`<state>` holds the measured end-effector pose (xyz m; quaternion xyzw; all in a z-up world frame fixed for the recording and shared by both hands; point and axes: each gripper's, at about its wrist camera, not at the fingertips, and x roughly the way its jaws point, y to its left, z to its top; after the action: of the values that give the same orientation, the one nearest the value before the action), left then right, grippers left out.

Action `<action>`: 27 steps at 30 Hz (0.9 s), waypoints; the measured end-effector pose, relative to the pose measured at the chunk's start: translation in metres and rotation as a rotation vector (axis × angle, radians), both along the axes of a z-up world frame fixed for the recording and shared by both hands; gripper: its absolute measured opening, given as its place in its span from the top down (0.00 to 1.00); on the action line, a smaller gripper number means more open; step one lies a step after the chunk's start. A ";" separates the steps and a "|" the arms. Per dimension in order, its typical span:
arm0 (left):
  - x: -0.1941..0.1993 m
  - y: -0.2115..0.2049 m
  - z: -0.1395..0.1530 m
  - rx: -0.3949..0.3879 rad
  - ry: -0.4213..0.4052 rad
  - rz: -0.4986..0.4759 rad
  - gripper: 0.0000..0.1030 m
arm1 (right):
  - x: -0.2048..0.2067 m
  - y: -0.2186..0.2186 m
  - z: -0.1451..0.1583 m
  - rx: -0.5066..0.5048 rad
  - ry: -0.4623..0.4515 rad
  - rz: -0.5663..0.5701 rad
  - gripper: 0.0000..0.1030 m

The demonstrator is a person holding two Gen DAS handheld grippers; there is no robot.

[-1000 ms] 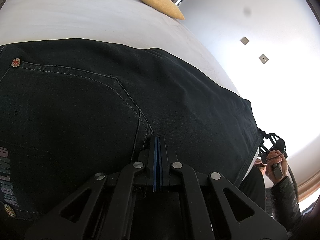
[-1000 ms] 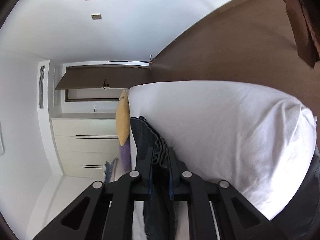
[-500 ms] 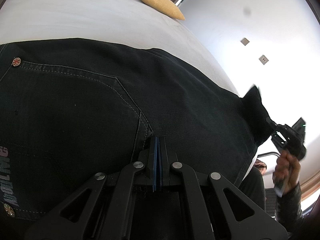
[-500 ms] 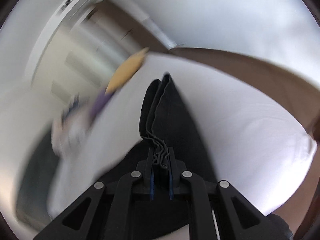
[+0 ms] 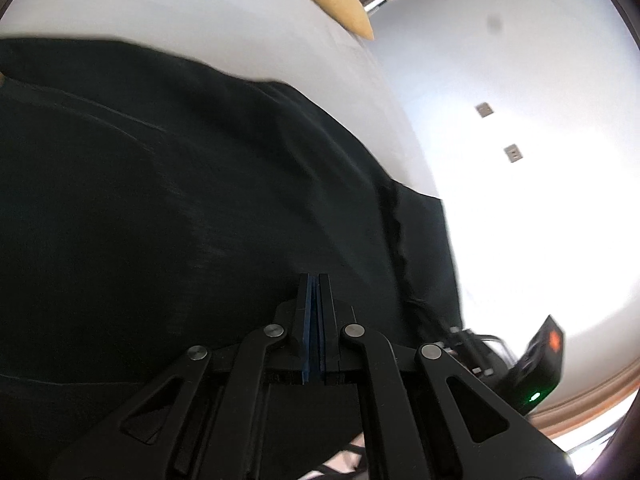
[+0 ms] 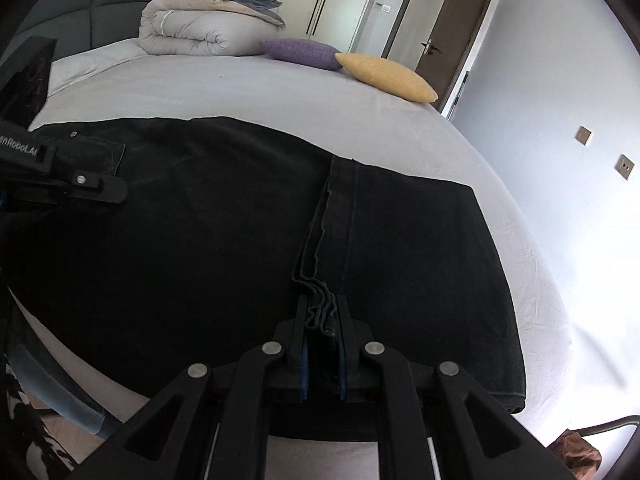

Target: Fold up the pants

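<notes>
In the right wrist view, the right hand-held gripper point(image 6: 320, 320) is closed on the bunched hem edges of the pants point(image 6: 200, 240), several wavy layers of dark cloth being pinched between its blue-padded fingers point(image 6: 303, 356). From that grip a folded-over leg end is seen running away across the garment, its stitched hem lying as a band over the layer beneath. The left hand-held gripper point(image 5: 316, 300) is shown with its jaws pressed together at the near edge of the dark fabric; whether cloth is caught between them cannot be told, as the view is blurred. The same gripper is seen at the left edge of the right wrist view, over the pocket end of the pants. The pants are spread flat on the bed point(image 6: 280, 92), which is covered by a pale sheet. Farther off, a purple cushion point(image 6: 304, 53) and a yellow cushion point(image 6: 388, 77) lie side by side, with a rolled duvet point(image 6: 192, 28) beyond them.
</notes>
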<state>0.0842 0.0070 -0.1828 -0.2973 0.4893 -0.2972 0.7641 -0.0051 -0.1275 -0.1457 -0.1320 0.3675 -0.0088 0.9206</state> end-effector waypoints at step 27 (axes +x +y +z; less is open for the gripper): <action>0.045 -0.060 0.022 -0.070 0.116 -0.109 0.87 | -0.043 0.079 0.039 0.017 -0.083 0.218 0.89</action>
<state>0.1296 -0.0535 -0.1604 -0.3135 0.5373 -0.3375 0.7065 -0.0476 -0.0487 -0.1064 -0.1628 0.3124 0.0888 0.9317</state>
